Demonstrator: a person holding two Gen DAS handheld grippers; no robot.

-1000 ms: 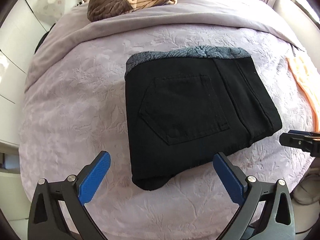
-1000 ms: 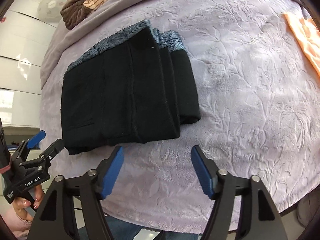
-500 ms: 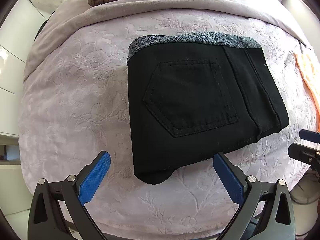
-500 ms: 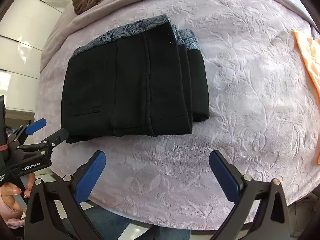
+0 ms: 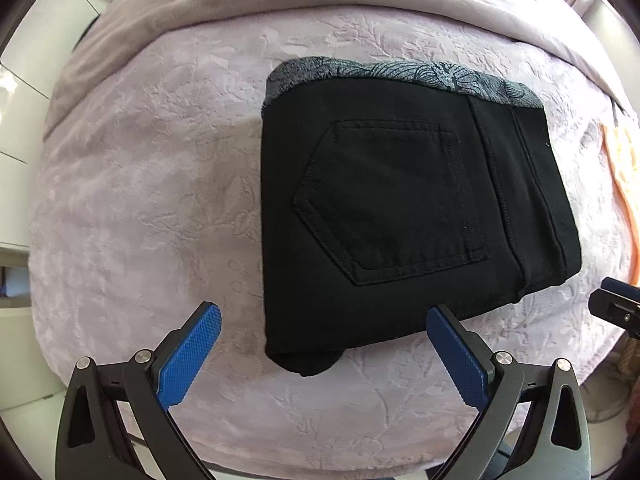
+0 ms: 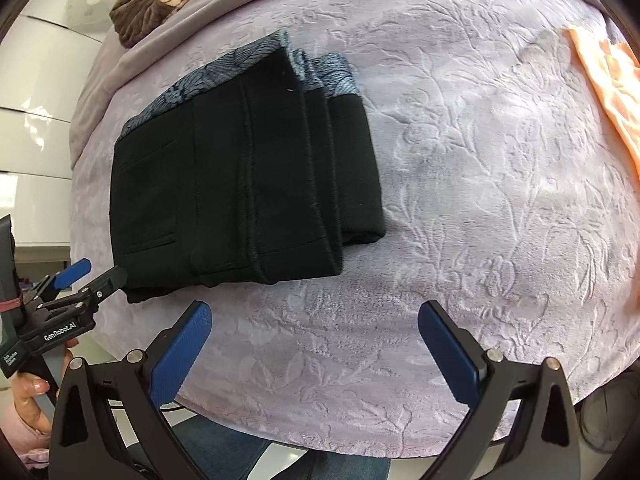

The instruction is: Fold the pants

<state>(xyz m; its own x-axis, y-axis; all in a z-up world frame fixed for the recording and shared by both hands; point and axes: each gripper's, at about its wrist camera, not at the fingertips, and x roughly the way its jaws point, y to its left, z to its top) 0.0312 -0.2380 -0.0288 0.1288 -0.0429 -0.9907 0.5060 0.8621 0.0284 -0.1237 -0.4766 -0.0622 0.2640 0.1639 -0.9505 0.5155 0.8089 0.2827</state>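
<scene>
Here, nearest the cameras, the left gripper (image 5: 323, 354) hangs over the near edge of the bed (image 5: 132, 208), its jaws spread wide and empty; the right gripper (image 6: 314, 346) has just been opening and now stands released too, nothing between its pads. The lilac embossed bedspread lies smooth, with bare cloth on both sides of the folded black pants (image 5: 400, 216), which rest flat mid-bed, patterned lining at the far edge. An orange cloth (image 6: 612, 80) lies well apart at the right. Farther back, a brown-and-tan bundle (image 6: 160, 0), perhaps a blanket, and white cabinets (image 6: 32, 128).
</scene>
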